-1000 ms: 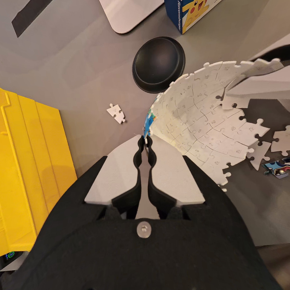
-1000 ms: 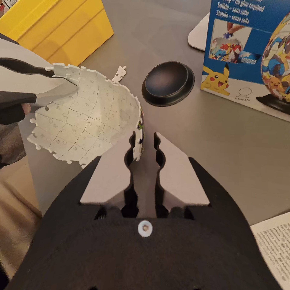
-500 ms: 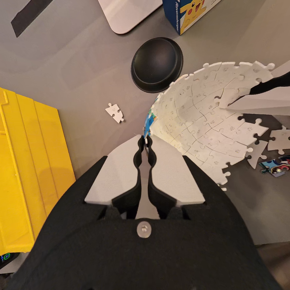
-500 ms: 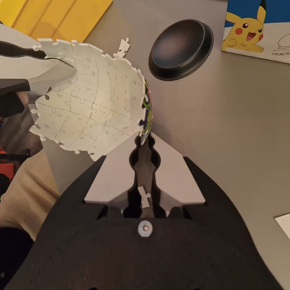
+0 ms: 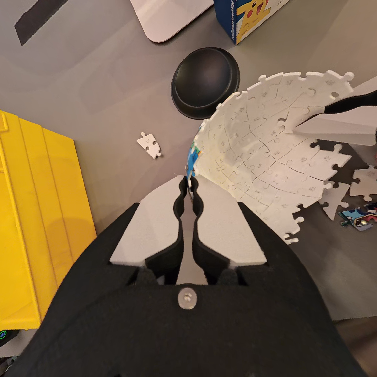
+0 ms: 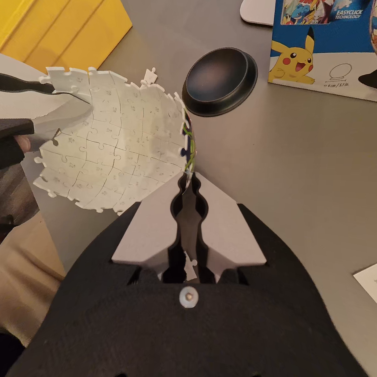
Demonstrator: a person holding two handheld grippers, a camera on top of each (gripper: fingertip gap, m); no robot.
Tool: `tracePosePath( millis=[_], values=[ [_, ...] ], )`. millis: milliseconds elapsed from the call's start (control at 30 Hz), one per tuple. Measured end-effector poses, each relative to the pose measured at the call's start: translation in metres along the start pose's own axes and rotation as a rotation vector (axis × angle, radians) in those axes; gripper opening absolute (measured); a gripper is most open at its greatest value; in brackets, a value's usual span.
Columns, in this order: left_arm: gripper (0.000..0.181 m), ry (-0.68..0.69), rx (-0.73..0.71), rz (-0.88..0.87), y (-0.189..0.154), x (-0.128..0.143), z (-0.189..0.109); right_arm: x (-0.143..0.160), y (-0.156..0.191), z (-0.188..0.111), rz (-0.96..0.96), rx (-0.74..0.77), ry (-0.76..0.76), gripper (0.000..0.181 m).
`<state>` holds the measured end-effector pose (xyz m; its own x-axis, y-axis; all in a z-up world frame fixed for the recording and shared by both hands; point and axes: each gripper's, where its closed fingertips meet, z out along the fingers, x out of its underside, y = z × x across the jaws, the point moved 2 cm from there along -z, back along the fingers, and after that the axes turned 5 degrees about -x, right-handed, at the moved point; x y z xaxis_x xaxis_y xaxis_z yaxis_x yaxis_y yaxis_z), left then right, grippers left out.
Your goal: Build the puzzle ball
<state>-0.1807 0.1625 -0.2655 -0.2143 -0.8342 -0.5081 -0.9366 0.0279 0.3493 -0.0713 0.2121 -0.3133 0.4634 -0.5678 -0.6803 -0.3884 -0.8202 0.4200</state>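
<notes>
The half-built puzzle ball [image 5: 265, 155] is hanging above the grey table [image 5: 98, 85], a curved shell of joined white pcs w/ its hollow, numbered inner side facing both cams and a strip of coloured print showing along its edge.

The left gripper [image 5: 188, 180] is pinching the shell's rim, jaws nearly together w/ the rim caught at the tips. The right gripper [image 6: 188, 176] is gripping the rim on the opposite side of the shell, jaws narrow and clamped on the printed edge; in the left wrist view it is showing as a black-and-white finger reaching in on the shell's far rim.

Just behind the shell, the black round stand [image 5: 205, 83] is sitting on the table, apart from the shell. Beyond the stand, the blue puzzle box [image 6: 326, 47] is standing upright, w/ a white rounded board [image 5: 167, 18] near it. To the stand's left side in the left wrist view, a single white loose piece [image 5: 150, 145] is lying face down, and farther that way a yellow bin [image 5: 30, 214] is sitting at the table's edge. More scattered pieces [image 5: 363, 183], white and coloured, are lying under and beside the shell, on the side away from the bin. A small white pc is also showing deep betw. the right gripper's fingers; cannot tell if it's held or on the table below.
</notes>
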Motion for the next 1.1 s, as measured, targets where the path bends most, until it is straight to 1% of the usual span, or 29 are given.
tracePosePath(
  millis=[433, 633, 867, 967, 1100],
  values=[
    [0.003, -0.009, 0.011, -0.019, -0.002, 0.001, -0.002, -0.002, -0.006, 0.003, 0.059, -0.008, -0.051, 0.003],
    [0.003, -0.006, 0.008, -0.024, 0.000, 0.003, -0.003, -0.003, -0.004, 0.005, 0.048, -0.018, -0.058, 0.003],
    [0.005, -0.018, 0.055, -0.036, 0.001, 0.006, -0.002, -0.004, -0.001, 0.004, 0.018, -0.053, -0.045, 0.003],
    [0.010, -0.033, 0.098, -0.036, 0.002, 0.005, -0.003, -0.004, 0.001, 0.004, 0.000, -0.062, -0.042, 0.002],
    [0.023, -0.065, 0.153, -0.040, 0.010, -0.003, -0.013, -0.005, 0.003, 0.003, -0.011, -0.067, -0.042, 0.002]
  ],
)
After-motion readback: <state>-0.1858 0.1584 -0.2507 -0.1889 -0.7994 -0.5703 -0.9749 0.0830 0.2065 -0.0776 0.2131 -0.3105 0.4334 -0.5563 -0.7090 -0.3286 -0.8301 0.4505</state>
